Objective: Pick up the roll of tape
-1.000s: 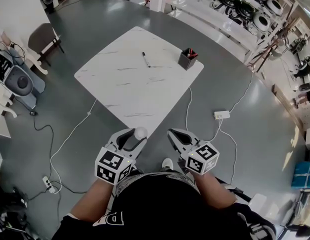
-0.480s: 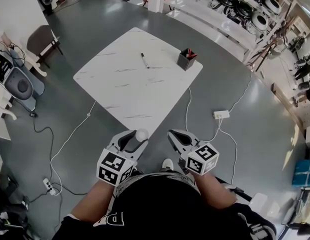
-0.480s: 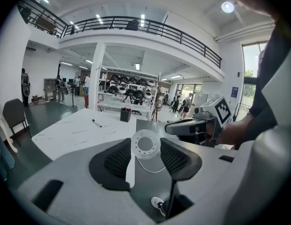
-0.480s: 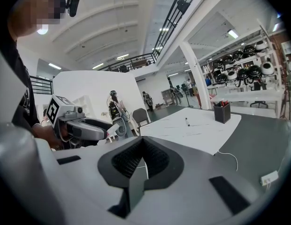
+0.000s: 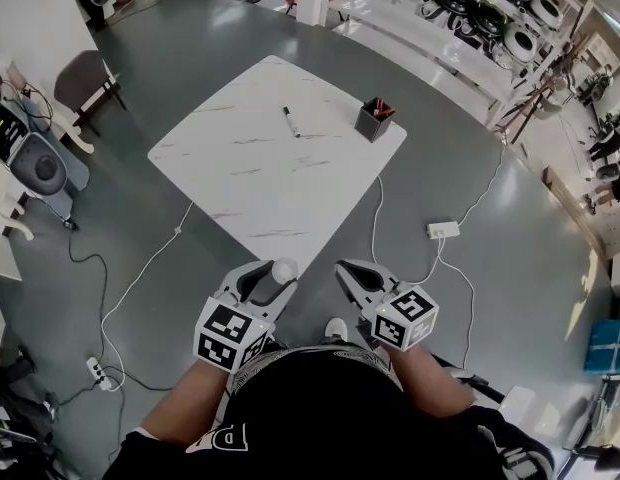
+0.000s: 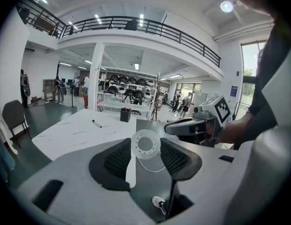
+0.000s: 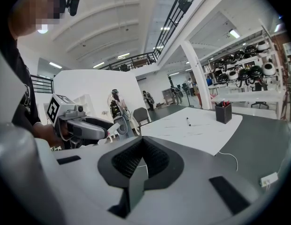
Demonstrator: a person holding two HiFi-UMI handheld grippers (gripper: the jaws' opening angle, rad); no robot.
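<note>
Clamping roll of tape (image 6: 145,144), left tool (image 5: 279,271) hangs above grey floor (image 5: 470,298), near table (image 5: 260,168).

Open-plan lab/workshop hall: grey floor (image 5: 445,143) w/ power cables (image 5: 140,270) beside tabletop (image 5: 260,168); equip. racks (image 5: 460,10) beyond it; mezzanine railing (image 6: 136,25) overhead.

The head view looks steeply down from high above the white table (image 5: 270,158), with the left gripper (image 5: 276,276) and right gripper (image 5: 354,274) nearest. Each gripper view looks level and close along its own jaws toward the far table, catching the opposite gripper
</note>
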